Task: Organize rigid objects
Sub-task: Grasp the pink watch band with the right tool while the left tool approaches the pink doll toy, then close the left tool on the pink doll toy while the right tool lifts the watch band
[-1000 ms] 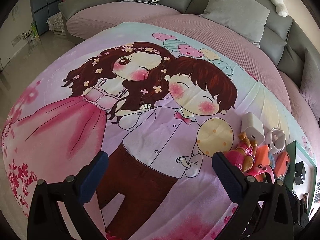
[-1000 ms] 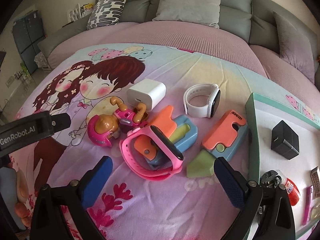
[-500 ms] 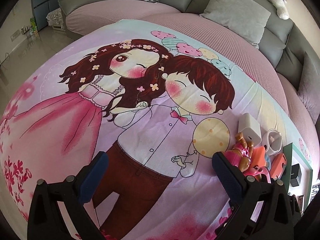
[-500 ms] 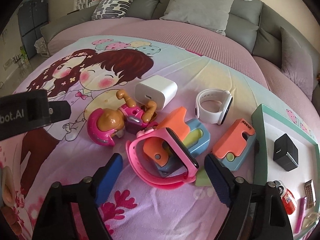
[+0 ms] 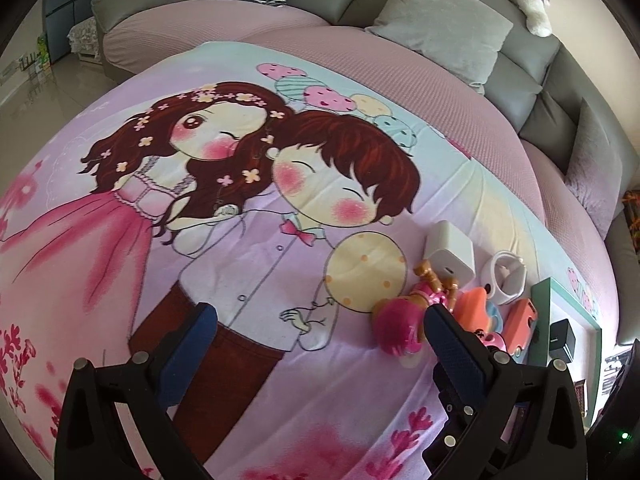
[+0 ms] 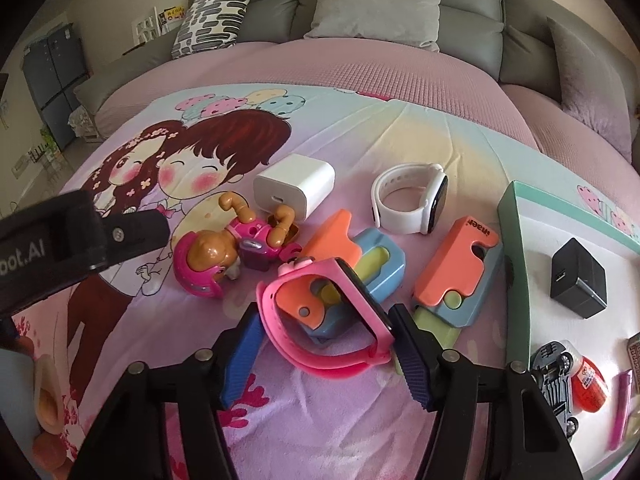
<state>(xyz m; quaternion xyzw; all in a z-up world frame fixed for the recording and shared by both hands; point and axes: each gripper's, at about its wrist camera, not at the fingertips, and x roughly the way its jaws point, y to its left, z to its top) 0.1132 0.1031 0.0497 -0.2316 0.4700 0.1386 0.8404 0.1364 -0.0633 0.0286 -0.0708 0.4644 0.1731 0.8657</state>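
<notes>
Grey sofa cushions (image 6: 376,0) stand at the far side of a large round bed, and a cartoon blanket (image 5: 240,240) with 2 drawn children covers the bed. All small things lie near the right edge of this blanket.

Pointing steeply down at the blanket, the right hand-held gripper (image 6: 324,352) has its jaws closing around the pink watch (image 6: 332,320). The watch is between the 2 blue pads. The right pad is at the watch face and seems to touch it; the left pad (image 6: 240,356) is just beside the pink strap, and I cannot tell if it presses. The watch lies partly over an orange and blue toy knife (image 6: 340,240), not lifted from the blanket.

Also tilted down, the left hand-held gripper (image 5: 320,340) has its jaws wide apart and nothing between them, only the blanket under it. Its right pad (image 5: 456,348) is just beside the doll with a pink helmet (image 5: 396,332).

Behind the pink watch lie this doll (image 6: 216,260), a white charger (image 6: 292,188) and a white watch (image 6: 408,204). A second orange and blue toy knife (image 6: 456,272) lies to the right, near a box with a green rim (image 6: 516,240). Inside the box are a black charger (image 6: 576,280), a toy car (image 6: 556,380) and a small red bottle (image 6: 588,384).
</notes>
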